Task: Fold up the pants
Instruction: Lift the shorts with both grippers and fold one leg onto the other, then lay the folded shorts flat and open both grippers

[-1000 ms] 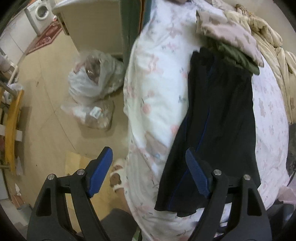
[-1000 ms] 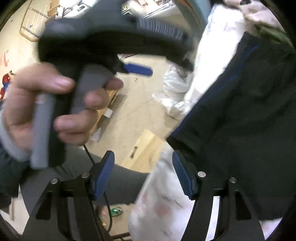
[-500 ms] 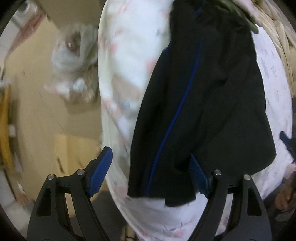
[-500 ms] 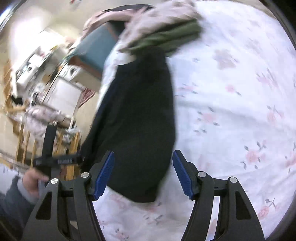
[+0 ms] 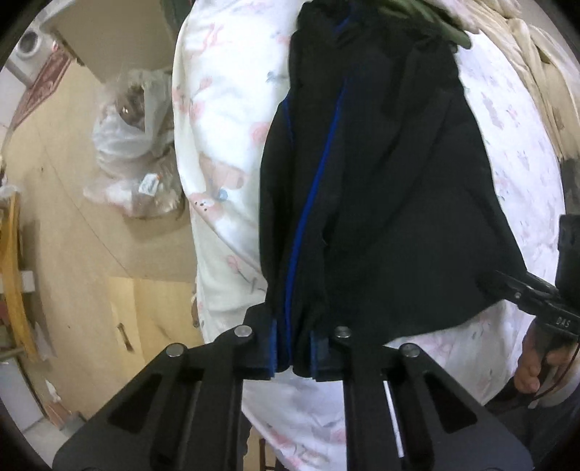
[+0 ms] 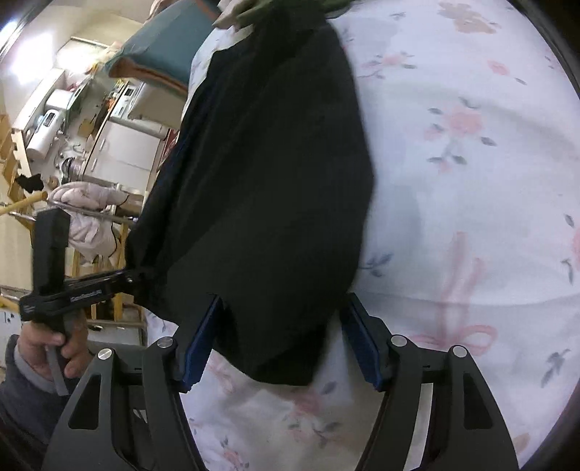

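Observation:
Black pants point(image 5: 380, 188) with a thin blue side stripe lie lengthwise on a bed with a white floral cover point(image 5: 224, 119). My left gripper point(image 5: 294, 353) is shut on the near hem of the pants at the bed's left edge. In the right wrist view the pants point(image 6: 268, 174) lie between the open blue pads of my right gripper point(image 6: 281, 344), whose jaws straddle the near right corner of the hem. The right gripper also shows in the left wrist view point(image 5: 500, 286) at that corner. The left gripper shows in the right wrist view point(image 6: 136, 277), pinching the cloth.
Olive and beige clothes point(image 5: 431, 21) lie over the far end of the pants. A cream quilt point(image 5: 536, 72) runs along the bed's right side. White plastic bags point(image 5: 130, 145) sit on the wooden floor beside the bed. Cabinets and appliances point(image 6: 108, 119) stand beyond.
My left gripper has closed on the pants' near left hem. My right gripper has moved in so its open pads straddle the near right corner.

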{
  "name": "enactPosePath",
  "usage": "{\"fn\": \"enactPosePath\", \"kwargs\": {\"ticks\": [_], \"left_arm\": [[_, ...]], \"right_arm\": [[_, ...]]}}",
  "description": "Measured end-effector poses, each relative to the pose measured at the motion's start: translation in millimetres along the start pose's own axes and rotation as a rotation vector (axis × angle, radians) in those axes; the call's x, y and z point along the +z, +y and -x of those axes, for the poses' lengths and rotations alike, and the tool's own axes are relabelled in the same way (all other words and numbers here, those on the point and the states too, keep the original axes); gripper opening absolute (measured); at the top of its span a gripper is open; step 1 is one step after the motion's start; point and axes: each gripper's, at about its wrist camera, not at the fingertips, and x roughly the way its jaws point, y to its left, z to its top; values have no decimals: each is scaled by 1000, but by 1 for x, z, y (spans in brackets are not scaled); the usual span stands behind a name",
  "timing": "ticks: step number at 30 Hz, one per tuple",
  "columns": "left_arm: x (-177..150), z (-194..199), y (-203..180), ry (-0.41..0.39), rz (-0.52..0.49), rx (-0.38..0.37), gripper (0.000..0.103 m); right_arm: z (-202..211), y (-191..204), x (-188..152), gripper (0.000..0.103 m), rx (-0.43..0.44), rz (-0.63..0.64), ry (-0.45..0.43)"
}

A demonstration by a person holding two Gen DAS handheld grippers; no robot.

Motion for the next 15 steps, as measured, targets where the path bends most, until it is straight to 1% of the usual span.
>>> {"fn": "enactPosePath", "kwargs": {"ticks": [2,3,4,5,6,7,9,10,11,13,14,15], "left_arm": [[-4,11,-9,-32,-31,1,8],[-5,13,-13,-50,-47,10,8],[-5,14,-17,-61,-52,11,7],[-6,17,-21,-70,-53,17,7],[-6,20,-24,-82,-59,24,7],[-7,24,-24,-95,-63,31,7],[-7,36,-19,-118,-25,-7,7],[-6,41,-17,-130,-8,-35,7],[-8,56,-17,-157,6,-72,7],[-13,82,-22,-220,0,-126,7],[-17,103,-25,-261,2,-170,7],[-18,119,-27,-283,8,-211,7]], "right_arm": [[-4,7,-1,66,38,11,12],[-8,11,-3,62,40,21,15],[-11,11,-3,49,0,36,-6],[-12,12,-5,45,-46,41,-33],[-15,11,-6,35,-66,30,-47],[-15,9,-6,16,-72,23,-63],[-11,7,-7,14,-66,2,-81],[-1,7,-9,13,-39,-19,-96],[9,9,-10,13,-23,-21,-108],[37,17,-10,13,12,-3,-144],[54,21,-10,12,32,1,-164],[72,24,-11,12,57,1,-188]]}}
